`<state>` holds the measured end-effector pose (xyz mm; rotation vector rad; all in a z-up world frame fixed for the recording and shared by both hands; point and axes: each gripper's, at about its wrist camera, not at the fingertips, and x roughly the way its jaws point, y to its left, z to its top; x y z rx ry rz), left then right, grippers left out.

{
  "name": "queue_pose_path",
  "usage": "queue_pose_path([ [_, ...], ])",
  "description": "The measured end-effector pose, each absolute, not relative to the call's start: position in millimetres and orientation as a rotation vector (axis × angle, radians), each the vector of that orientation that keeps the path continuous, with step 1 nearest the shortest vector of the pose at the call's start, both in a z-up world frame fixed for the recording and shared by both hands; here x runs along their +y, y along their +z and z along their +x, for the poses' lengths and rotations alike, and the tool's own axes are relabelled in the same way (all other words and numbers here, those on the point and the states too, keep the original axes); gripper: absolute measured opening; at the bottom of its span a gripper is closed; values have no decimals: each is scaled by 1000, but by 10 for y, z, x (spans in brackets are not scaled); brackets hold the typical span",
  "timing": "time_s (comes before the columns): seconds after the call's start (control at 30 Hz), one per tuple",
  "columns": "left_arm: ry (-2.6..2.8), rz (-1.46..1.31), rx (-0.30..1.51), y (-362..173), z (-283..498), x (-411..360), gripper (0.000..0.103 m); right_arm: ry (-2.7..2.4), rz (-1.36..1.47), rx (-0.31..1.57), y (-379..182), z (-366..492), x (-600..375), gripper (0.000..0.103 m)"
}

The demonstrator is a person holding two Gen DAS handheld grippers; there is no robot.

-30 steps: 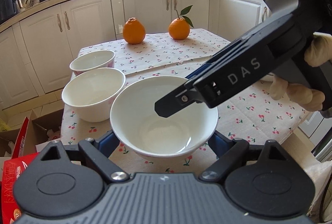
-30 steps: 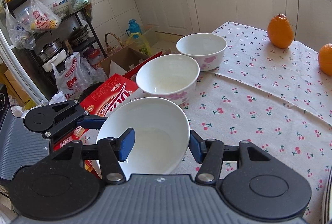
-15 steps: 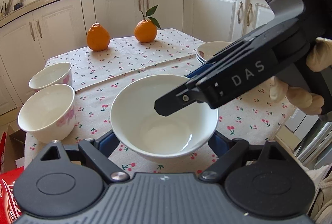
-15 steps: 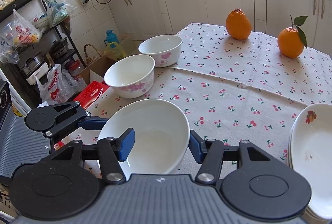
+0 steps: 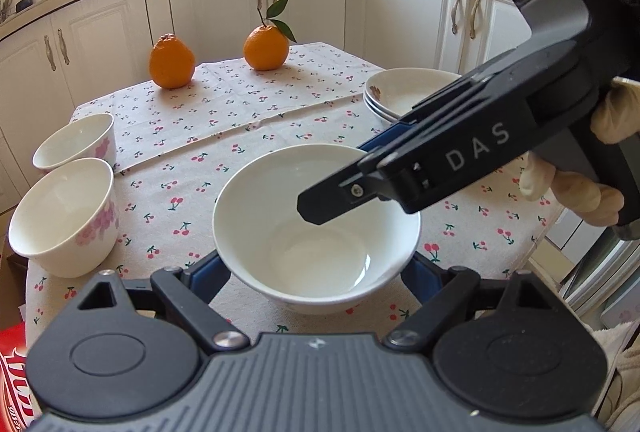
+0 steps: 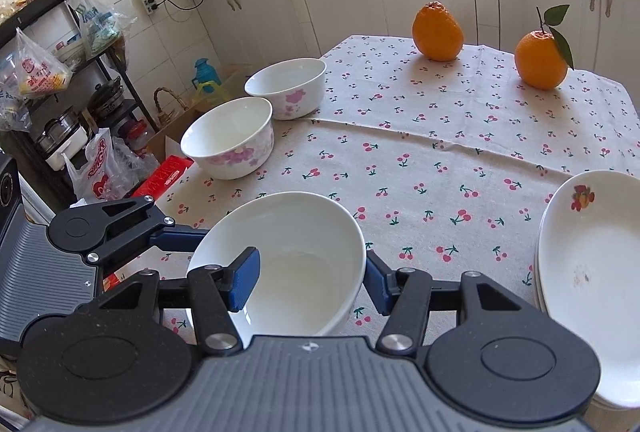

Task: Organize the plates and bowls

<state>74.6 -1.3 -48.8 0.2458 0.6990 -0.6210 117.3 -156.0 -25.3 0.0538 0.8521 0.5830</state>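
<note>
Cherry-printed cloth covered the tabletop [image 6: 440, 160], the biggest thing in both views. On it, at about three o'clock in the right wrist view, sat a stack of white plates [image 6: 592, 264] with a small fruit print on the top rim. At ten o'clock stood two white bowls with pink flowers [image 6: 230, 140], side by side and nearly touching. Two oranges [image 6: 438, 32] rested well apart toward twelve and one o'clock, one with a leaf on its stem.

The plain white bowl [image 5: 316, 228] was held by both claws at once. The left claw [image 5: 316, 272] gripped it from outside, its blue pads pressed against the bowl's lower wall at eight and four o'clock in the left wrist view. The right claw [image 6: 308, 280] pinched the bowl's wall on its own side: one blue pad lay inside the bowl at nine o'clock in the right wrist view, the other outside at three o'clock. In the left wrist view, that claw's dark finger reached over the rim from two o'clock, with a gloved hand [image 5: 580, 188] behind it.
</note>
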Motion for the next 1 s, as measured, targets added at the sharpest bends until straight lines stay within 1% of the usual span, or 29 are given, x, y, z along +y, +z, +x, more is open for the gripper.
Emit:
queue_pose_path([
  [0.47, -631, 232, 712, -531, 827, -38, 91, 560, 39, 867, -310, 1238, -1547, 62],
  [0.6, -633, 231, 707, -535, 831, -37, 91, 561, 46, 868, -313, 1240, -1547, 64],
  [0.63, -633, 231, 707, -537, 830, -38, 91, 565, 49, 866, -313, 1240, -1545, 65],
  [0.7, -633, 238, 703, -543, 813, -41, 92, 575, 52, 859, -302, 1228, -1535, 73],
  [0.77, -632, 247, 706, -553, 806, -42, 93, 566, 49, 826, -264, 1202, -1530, 99],
  [0.8, -633, 247, 709, -560, 804, -34, 93, 561, 48, 805, -239, 1184, -1531, 103],
  [0.9, -632, 223, 706, -547, 786, 31, 98, 563, 51, 770, -179, 1181, -1545, 103],
  [1.0, -629, 202, 711, -522, 765, 111, 98, 543, 45, 768, -150, 1200, -1540, 103],
])
